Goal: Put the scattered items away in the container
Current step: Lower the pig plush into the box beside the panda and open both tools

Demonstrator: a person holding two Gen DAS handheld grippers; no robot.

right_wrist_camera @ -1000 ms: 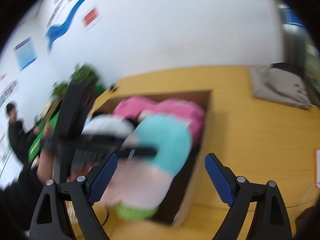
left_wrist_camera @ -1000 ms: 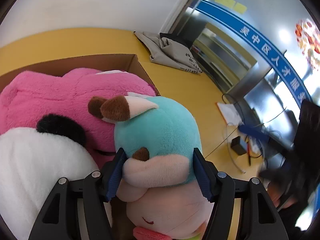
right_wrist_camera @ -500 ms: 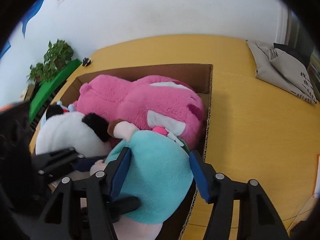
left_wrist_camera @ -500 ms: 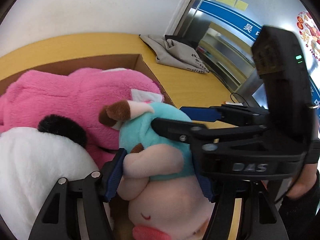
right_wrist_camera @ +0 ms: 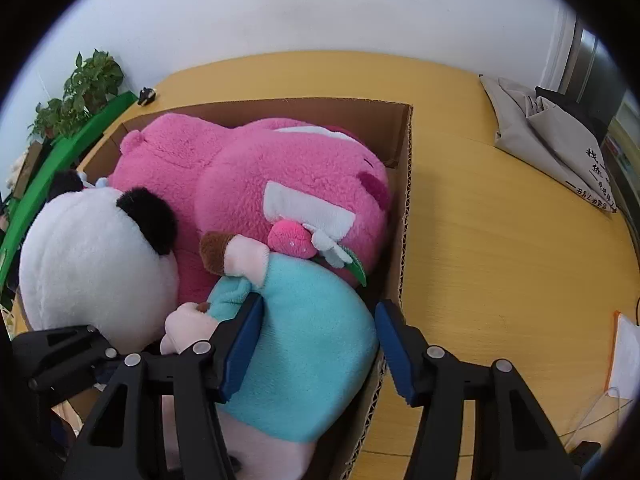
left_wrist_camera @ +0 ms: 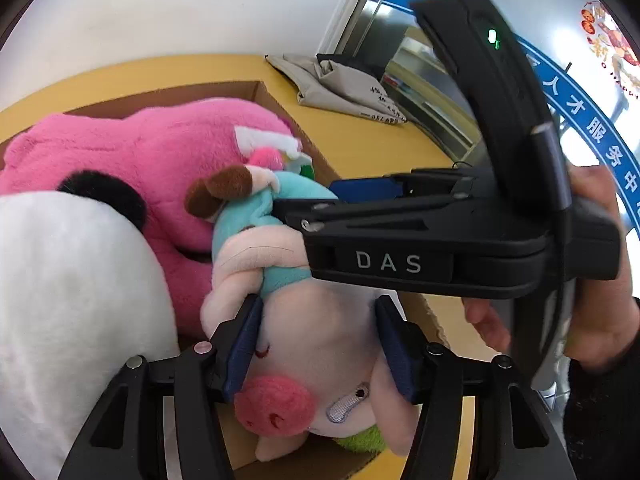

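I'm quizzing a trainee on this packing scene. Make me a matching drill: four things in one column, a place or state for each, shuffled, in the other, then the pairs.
Things:
1. pig plush
2. pink bear
3. panda
4. grey bag

Places or states:
A. lies on the table, outside the box
B. white, at the box's left end in the right wrist view
C. gripped by both grippers
D. fills the box's far side

Pairs: 1-C, 2-D, 3-B, 4-A

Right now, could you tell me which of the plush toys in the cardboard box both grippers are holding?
The pig plush in the teal outfit; the pink bear and panda lie untouched beside it.
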